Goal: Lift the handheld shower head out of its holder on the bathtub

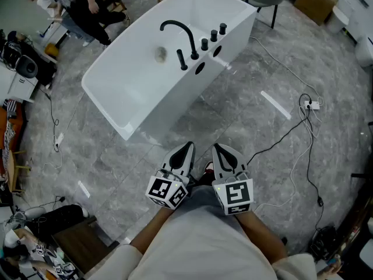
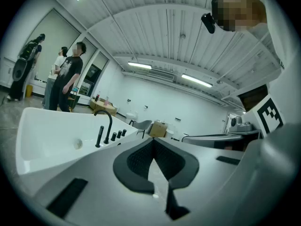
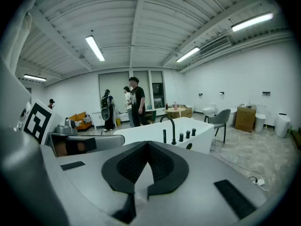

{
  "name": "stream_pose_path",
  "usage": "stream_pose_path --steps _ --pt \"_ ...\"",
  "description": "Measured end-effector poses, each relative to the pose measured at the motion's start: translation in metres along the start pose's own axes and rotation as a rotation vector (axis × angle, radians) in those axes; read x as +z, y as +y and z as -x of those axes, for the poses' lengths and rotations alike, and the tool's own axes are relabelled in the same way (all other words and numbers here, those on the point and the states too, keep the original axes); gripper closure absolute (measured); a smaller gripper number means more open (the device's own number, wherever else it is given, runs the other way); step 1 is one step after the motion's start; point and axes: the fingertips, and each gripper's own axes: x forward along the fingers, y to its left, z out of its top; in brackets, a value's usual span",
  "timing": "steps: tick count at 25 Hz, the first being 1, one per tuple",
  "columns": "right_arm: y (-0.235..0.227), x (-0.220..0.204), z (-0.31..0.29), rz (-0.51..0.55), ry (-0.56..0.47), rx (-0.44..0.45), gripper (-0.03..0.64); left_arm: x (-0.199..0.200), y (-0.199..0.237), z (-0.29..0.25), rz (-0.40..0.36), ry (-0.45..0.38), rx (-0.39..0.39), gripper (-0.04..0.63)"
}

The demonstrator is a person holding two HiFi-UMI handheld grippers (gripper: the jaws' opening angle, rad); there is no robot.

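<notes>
Well ahead of the closed, empty left gripper [image 1: 186, 149] and right gripper [image 1: 220, 149], the slim black handheld shower head [image 1: 182, 59] sits untouched in its holder [image 1: 185, 69] on the white bathtub [image 1: 169, 104], reach and lift yet to come.

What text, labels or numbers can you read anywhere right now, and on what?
No readable words or numbers in any view.
Marker cube of the left gripper: black-and-white square pattern only.
Marker cube of the right gripper: the same.
Cardboard box: print, if any, too small to read.
Bathtub: no label visible.
</notes>
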Motion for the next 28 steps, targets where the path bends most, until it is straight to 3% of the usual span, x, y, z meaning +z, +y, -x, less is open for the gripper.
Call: stream_pose_path --steps 6,18,28 --pt "0.017 0.002 0.012 0.046 -0.022 0.030 0.597 0.003 -0.008 0.011 -0.016 0.005 -0.002 0.591" --pt "0.015 -0.001 0.024 -0.089 -0.049 0.053 0.597 -0.002 -0.016 0.018 -0.023 0.049 0.017 0.591" --pt "0.009 0.011 0.018 -0.145 -0.110 0.024 0.597 0.002 -0.009 0.029 -0.108 0.084 0.056 0.591"
